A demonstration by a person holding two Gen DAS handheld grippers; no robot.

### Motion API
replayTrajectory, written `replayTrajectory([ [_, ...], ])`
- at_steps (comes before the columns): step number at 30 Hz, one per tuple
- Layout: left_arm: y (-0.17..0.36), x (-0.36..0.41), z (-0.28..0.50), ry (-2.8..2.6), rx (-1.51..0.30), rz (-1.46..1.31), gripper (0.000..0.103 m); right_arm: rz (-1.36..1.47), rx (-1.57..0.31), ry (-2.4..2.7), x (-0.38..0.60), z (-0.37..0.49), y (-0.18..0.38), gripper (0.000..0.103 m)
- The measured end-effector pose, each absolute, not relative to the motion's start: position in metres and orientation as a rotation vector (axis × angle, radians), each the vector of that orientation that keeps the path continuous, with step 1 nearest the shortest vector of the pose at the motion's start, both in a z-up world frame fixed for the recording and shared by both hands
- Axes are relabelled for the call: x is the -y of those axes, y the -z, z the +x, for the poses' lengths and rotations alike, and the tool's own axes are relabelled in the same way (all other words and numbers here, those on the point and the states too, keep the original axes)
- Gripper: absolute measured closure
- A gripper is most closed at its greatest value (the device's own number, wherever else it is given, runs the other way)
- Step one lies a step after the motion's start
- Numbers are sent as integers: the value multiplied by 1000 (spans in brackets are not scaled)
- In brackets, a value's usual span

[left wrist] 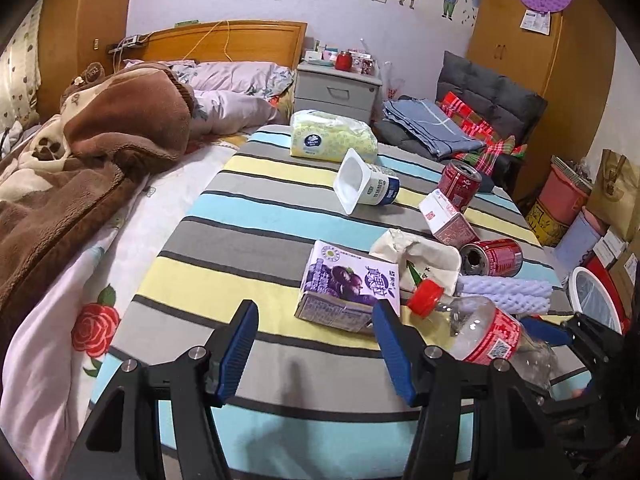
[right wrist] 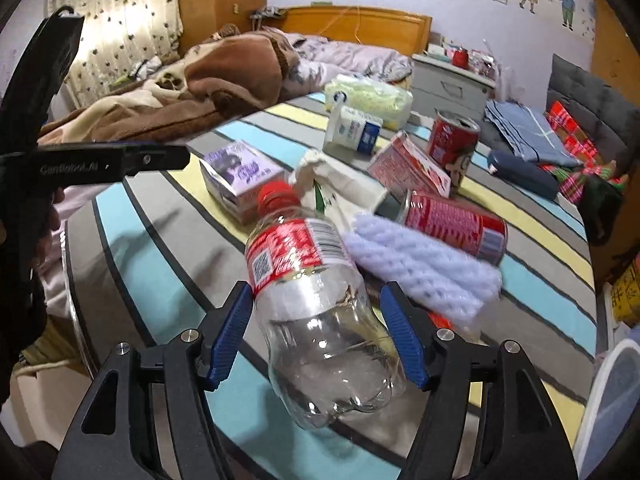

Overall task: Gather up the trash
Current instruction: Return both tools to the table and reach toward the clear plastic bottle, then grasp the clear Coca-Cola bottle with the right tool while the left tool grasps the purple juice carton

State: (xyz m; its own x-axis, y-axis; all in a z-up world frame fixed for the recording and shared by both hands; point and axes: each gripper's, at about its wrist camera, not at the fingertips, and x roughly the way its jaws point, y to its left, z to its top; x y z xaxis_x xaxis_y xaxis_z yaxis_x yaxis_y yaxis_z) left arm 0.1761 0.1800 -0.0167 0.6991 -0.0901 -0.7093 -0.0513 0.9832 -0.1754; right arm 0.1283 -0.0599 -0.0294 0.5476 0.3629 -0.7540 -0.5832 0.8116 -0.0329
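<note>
Trash lies on a striped cloth (left wrist: 240,248). A clear plastic bottle (right wrist: 316,300) with a red cap and label lies between the fingers of my right gripper (right wrist: 318,312); the left pad touches it, a small gap shows at the right pad. It also shows in the left wrist view (left wrist: 480,328). My left gripper (left wrist: 316,322) is open and empty just before a purple milk carton (left wrist: 348,284). Beyond lie a crumpled white bag (left wrist: 420,256), a lilac foam net (left wrist: 504,292), two red cans (left wrist: 492,258) (left wrist: 460,184), a red carton (left wrist: 448,220) and a white yogurt cup (left wrist: 368,186).
A tissue pack (left wrist: 332,140) sits at the cloth's far end. A brown blanket (left wrist: 80,168) and pillows cover the bed to the left. A white-rimmed bin (left wrist: 596,300) stands at the right edge. A grey nightstand (left wrist: 336,88) and a chair with folded cloths stand behind.
</note>
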Motion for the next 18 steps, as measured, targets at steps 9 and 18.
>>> replayTrajectory([
  [9,38,-178,208,57,-860,-194,44,-204,-828,-436,77,122,29,42],
  [18,46,-155,207,183,-885,-220,44,-108,-834,-305,112,123,32,42],
])
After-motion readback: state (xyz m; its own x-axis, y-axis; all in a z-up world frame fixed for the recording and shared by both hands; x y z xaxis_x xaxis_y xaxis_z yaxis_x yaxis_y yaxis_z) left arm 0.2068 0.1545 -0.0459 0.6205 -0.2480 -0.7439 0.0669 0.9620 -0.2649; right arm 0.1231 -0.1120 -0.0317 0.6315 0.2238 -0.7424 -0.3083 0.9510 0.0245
